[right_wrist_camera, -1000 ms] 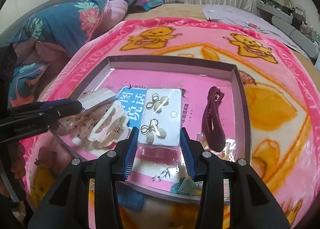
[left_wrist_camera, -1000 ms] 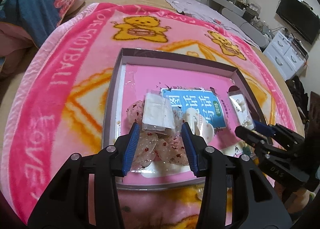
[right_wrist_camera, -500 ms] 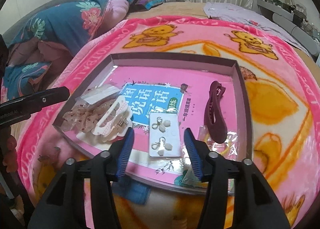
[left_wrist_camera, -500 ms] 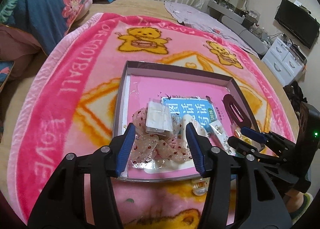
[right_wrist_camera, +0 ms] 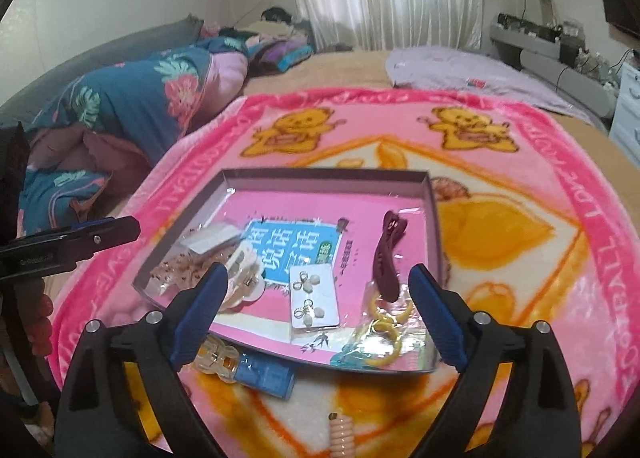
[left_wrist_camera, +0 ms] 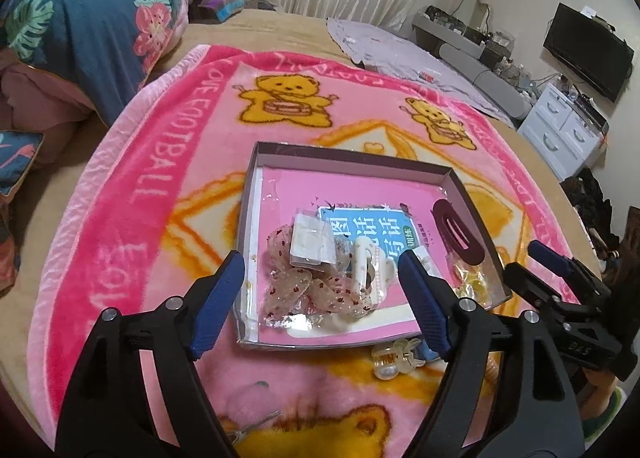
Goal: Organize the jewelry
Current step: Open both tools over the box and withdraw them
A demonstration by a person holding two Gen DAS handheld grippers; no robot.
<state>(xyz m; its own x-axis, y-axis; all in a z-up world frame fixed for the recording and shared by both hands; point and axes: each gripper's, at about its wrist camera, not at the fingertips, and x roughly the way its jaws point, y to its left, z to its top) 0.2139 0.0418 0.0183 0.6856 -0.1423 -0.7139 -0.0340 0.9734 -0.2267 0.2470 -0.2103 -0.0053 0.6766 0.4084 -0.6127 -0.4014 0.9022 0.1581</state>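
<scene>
Now both the left gripper [left_wrist_camera: 320, 290] and right gripper [right_wrist_camera: 318, 312] hang empty, jaws opening, above the tray [right_wrist_camera: 320, 175]; inside it lies the earring card [right_wrist_camera: 315, 295]. Next likely: the clip [right_wrist_camera: 216, 360] just outside the tray's near edge.

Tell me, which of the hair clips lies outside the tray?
The small amber clip, on the blanket just before the tray's near edge. The maroon claw clip and the cream one lie inside.

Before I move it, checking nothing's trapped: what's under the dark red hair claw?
The dark red hair claw lies in the tray on its pink lining, its lower end overlapping a clear packet of yellow rings. Directly beneath is hidden.
</scene>
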